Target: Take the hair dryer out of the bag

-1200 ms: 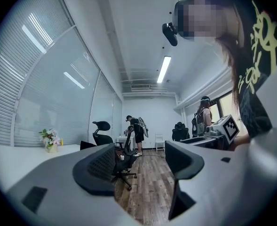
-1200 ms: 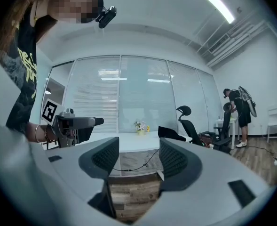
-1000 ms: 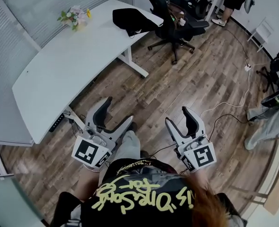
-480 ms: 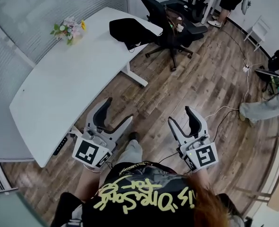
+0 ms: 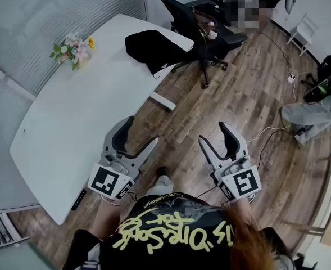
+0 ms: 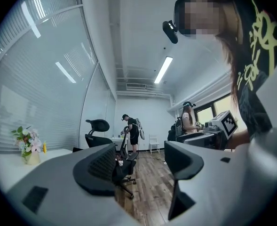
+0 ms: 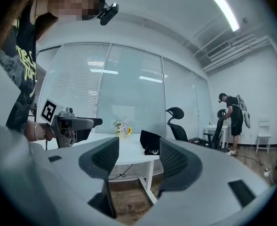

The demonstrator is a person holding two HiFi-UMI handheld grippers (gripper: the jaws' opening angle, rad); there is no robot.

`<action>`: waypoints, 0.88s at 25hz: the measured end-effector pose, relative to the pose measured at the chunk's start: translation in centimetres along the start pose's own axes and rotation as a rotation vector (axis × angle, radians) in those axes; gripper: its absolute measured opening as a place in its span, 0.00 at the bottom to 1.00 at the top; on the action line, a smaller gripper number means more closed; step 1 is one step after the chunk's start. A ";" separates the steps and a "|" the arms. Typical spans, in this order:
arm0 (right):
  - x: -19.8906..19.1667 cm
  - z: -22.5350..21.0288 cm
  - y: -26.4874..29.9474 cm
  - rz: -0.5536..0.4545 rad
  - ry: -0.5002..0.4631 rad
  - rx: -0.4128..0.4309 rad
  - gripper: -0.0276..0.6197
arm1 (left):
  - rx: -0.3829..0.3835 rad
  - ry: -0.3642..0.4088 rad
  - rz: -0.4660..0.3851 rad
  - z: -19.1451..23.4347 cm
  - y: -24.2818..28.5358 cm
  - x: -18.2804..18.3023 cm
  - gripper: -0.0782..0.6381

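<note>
A black bag [image 5: 152, 46] lies at the far end of the long white desk [image 5: 81, 122], also seen past my right gripper's jaws as the black bag [image 7: 150, 142]. No hair dryer shows. My left gripper [image 5: 139, 132] is held level over the desk's near edge and the wood floor, jaws open with nothing between them. My right gripper [image 5: 212, 134] is over the floor to the right, also open and empty. Both are well short of the bag. In the left gripper view my left gripper [image 6: 137, 157] points down the room.
A small vase of flowers [image 5: 71, 48] stands on the desk's far left. A black office chair [image 5: 202, 24] is beside the bag end of the desk. Cables [image 5: 269, 131] trail over the wood floor. Another person [image 6: 131, 131] stands at the room's far end.
Both grippers have travelled forward along the desk's edge, with the person walking. The bag and chair now sit nearer in the head view. Jaws stay as wide as before.
</note>
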State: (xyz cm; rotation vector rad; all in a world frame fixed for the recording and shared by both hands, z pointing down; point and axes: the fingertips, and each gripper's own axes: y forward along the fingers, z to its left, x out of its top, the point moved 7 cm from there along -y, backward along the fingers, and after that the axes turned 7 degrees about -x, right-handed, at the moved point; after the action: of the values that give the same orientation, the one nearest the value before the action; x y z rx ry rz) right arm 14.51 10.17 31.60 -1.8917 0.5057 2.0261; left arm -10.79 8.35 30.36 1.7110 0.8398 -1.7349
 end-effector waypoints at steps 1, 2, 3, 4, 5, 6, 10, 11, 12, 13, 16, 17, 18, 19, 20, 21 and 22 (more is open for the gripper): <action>0.1 -0.1 0.6 0.001 0.000 -0.003 0.43 | -0.006 0.005 -0.001 0.7 0.4 0.2 0.55; 0.2 -0.2 1.2 0.004 -0.001 -0.008 0.43 | -0.011 0.008 -0.003 1.4 0.8 0.4 0.55; 0.2 -0.4 1.7 0.008 -0.001 -0.014 0.43 | -0.016 0.009 -0.004 2.1 1.3 0.5 0.55; 0.1 -0.6 2.2 0.012 0.001 -0.022 0.43 | -0.020 0.008 -0.004 2.7 1.7 0.6 0.55; 0.0 -0.8 2.7 0.016 0.006 -0.029 0.43 | -0.025 0.007 -0.004 3.3 2.0 0.5 0.55; -0.1 -1.0 3.2 0.021 0.011 -0.034 0.43 | -0.030 0.005 -0.002 3.9 2.3 0.5 0.55; -0.3 -0.9 5.2 0.025 0.018 -0.046 0.43 | -0.058 0.001 0.010 5.8 3.2 -0.1 0.55; -0.4 -0.9 5.6 0.024 0.018 -0.048 0.43 | -0.065 0.000 0.012 6.2 3.4 -0.2 0.55; -0.4 -0.8 6.0 0.022 0.017 -0.051 0.43 | -0.070 0.000 0.014 6.6 3.6 -0.4 0.55; -0.4 -0.8 6.3 0.021 0.017 -0.053 0.43 | -0.074 -0.001 0.014 6.9 3.8 -0.5 0.55; -0.4 -0.7 6.8 0.020 0.013 -0.055 0.43 | -0.081 -0.010 0.014 7.7 4.5 -0.6 0.55; -0.3 -0.7 6.7 0.023 0.019 -0.057 0.43 | -0.083 -0.016 0.011 7.8 4.8 -0.5 0.55; -0.3 -0.7 6.5 0.027 0.031 -0.062 0.43 | -0.083 -0.022 0.006 7.8 5.0 -0.4 0.54; -0.3 -0.9 6.3 0.031 0.040 -0.066 0.43 | -0.082 -0.023 0.001 7.7 5.1 -0.3 0.54; -0.4 -1.3 6.1 0.033 0.043 -0.067 0.43 | -0.079 -0.020 -0.001 7.6 5.3 -0.3 0.54; -0.6 -1.7 6.1 0.032 0.043 -0.065 0.43 | -0.075 -0.017 -0.001 7.6 5.4 -0.3 0.54; -0.8 -2.2 6.2 0.033 0.047 -0.061 0.43 | -0.071 -0.015 0.000 7.6 5.6 -0.3 0.54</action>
State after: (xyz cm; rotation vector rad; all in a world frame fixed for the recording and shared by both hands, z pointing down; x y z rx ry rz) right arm 13.59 3.69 32.46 -1.9828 0.4951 2.0445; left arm -11.48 -1.00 30.30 1.6503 0.8839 -1.6955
